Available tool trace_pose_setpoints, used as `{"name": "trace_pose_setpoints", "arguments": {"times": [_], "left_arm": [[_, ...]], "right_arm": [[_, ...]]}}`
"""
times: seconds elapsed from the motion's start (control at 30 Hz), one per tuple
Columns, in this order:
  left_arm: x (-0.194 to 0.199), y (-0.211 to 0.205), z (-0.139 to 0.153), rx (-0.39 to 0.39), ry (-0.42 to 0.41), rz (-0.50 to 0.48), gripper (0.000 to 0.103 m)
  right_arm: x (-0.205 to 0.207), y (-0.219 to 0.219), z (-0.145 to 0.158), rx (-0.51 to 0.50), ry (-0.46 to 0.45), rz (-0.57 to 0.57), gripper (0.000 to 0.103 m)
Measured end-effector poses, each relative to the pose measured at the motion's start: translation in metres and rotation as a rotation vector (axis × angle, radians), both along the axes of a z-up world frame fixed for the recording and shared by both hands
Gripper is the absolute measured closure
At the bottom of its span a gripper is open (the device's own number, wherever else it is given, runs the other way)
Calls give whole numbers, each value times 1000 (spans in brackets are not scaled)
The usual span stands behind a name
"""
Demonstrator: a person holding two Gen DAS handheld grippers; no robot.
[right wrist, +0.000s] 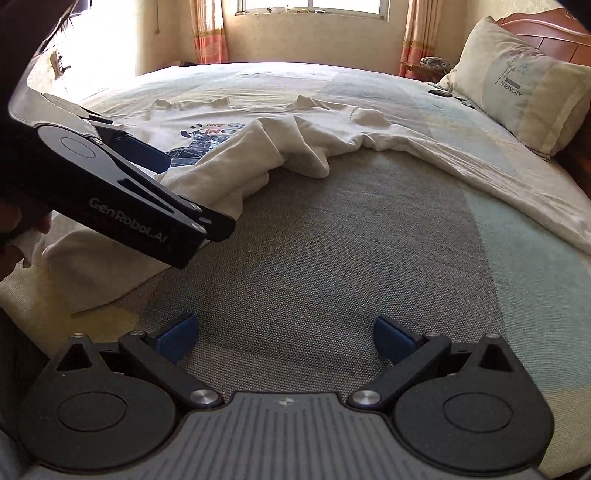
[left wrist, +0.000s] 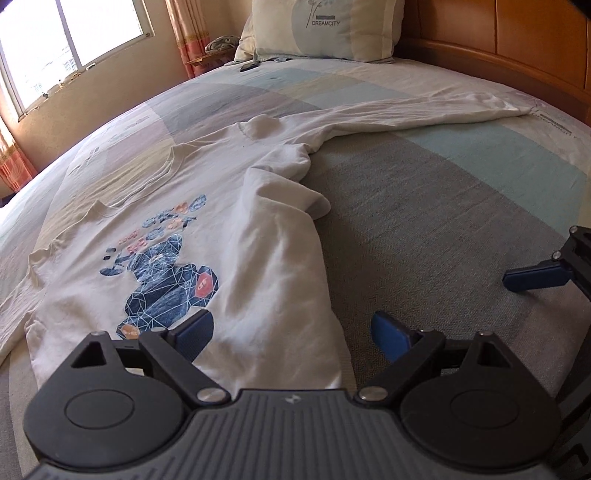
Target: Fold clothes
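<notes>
Rumpled white cotton shirt (left wrist: 258,229) sprawls across woven grey bedspread (left wrist: 424,240).

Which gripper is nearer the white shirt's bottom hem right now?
Left. The left gripper hangs open right over the white shirt at its near hem edge. The right gripper, also open, is over bare grey bedcover, off to the shirt's side.

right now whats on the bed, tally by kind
white long-sleeve shirt: 1
pillow: 1
small dark flat object by the pillow: 1
claws over the bed, left claw and right claw, both open and empty: 2
total: 5
</notes>
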State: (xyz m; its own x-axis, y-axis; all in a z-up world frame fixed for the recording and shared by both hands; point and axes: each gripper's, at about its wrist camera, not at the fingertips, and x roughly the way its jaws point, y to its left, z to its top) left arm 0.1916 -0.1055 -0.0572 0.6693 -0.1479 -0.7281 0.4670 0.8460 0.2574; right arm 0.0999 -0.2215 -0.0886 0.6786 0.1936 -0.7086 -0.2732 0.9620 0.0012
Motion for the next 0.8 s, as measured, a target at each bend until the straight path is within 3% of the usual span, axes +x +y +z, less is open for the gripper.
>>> {"name": "trace_pose_setpoints", "arguments": {"times": [0.17, 0.5, 0.6, 0.8], "left_arm": [[16, 2, 5, 52, -27, 13, 11], [39, 54, 40, 8, -47, 56, 11], [51, 75, 39, 19, -41, 105, 11], [78, 105, 14, -16, 52, 184, 11]], "right_arm": [[-1, -1, 1, -1, -4, 11, 0], [1, -2, 2, -3, 7, 24, 0], [2, -2, 2, -3, 11, 25, 0], [2, -4, 1, -2, 6, 33, 0]]}}
